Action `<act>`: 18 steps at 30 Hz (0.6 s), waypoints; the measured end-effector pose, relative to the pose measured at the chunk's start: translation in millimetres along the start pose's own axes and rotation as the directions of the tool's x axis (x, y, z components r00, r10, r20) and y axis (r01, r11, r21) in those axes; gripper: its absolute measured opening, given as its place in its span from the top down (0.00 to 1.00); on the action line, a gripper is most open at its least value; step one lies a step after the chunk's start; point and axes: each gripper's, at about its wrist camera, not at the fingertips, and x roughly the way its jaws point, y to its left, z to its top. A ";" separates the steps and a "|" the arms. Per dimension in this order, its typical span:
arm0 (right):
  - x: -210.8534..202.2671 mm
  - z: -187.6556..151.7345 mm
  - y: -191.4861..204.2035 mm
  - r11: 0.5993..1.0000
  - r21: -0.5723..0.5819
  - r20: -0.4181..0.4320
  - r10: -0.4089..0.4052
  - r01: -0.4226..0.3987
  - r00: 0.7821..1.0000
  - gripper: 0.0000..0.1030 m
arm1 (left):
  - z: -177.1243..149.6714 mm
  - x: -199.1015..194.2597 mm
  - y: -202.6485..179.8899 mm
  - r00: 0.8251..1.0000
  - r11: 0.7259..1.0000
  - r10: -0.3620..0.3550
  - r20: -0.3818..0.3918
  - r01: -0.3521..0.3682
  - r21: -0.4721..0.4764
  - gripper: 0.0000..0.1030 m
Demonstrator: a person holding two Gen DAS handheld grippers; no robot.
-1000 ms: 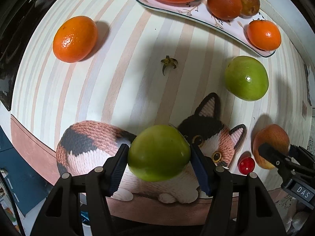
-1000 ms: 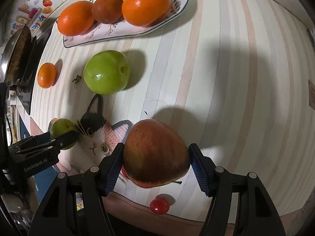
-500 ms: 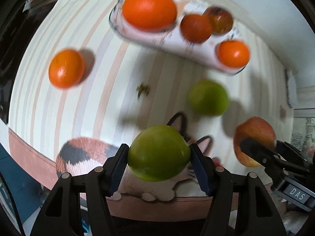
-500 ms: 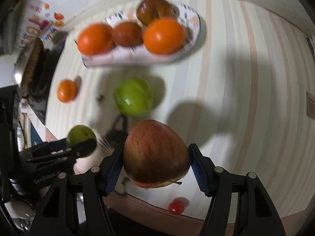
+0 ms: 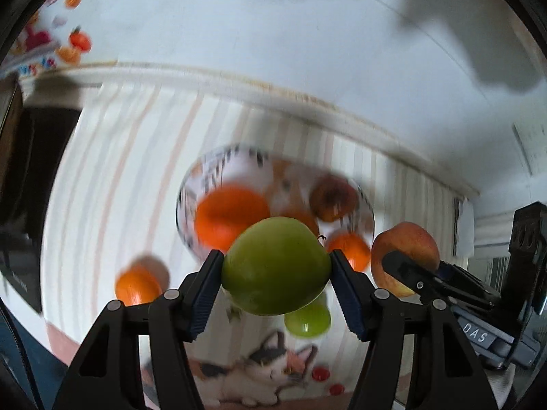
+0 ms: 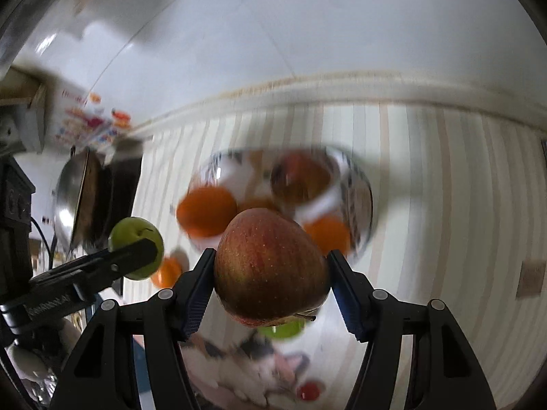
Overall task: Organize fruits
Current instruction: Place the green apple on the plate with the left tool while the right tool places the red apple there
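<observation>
My left gripper (image 5: 276, 282) is shut on a green apple (image 5: 276, 278), held high above the striped table; it also shows in the right wrist view (image 6: 135, 247). My right gripper (image 6: 270, 273) is shut on a red apple (image 6: 270, 266), also seen in the left wrist view (image 5: 405, 256). The patterned plate (image 5: 208, 174) lies below and ahead, blurred, with oranges (image 5: 229, 215) and a dark red fruit (image 5: 333, 198) on it. A second green apple (image 5: 307, 317) and a loose orange (image 5: 136, 287) lie on the table.
A cat picture on the tablecloth (image 5: 270, 372) lies near the front edge with small red tomatoes (image 5: 319, 372) beside it. A metal pan (image 6: 73, 205) and dark appliances stand at the left. A white wall (image 5: 273, 34) rises behind the table.
Both grippers have risen and tilted up with their apples; the table and plate now look smaller and lower, and the wall fills the upper view.
</observation>
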 end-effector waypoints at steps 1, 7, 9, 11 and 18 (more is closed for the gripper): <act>3.4 11.9 2.4 1.000 -0.004 0.002 0.001 -0.001 1.000 0.35 | 11.0 1.4 5.0 1.000 1.000 0.001 -0.010 -0.001 0.004 0.41; 44.8 76.4 32.5 0.992 -0.107 -0.020 -0.069 0.066 0.997 0.35 | 82.1 46.7 31.0 0.990 1.000 0.001 -0.143 -0.004 -0.018 0.41; 63.6 93.5 43.5 0.983 -0.155 -0.040 -0.101 0.093 0.994 0.35 | 97.1 65.1 41.8 0.980 0.999 -0.017 -0.199 0.008 -0.044 0.41; 82.1 104.4 51.7 0.975 -0.195 -0.067 -0.125 0.110 0.990 0.35 | 106.8 79.9 49.6 0.971 0.998 -0.028 -0.238 0.014 -0.061 0.41; 128.1 110.9 62.0 0.957 -0.260 -0.138 -0.167 0.127 0.976 0.35 | 111.2 117.7 73.0 0.933 0.992 -0.060 -0.354 0.018 -0.122 0.41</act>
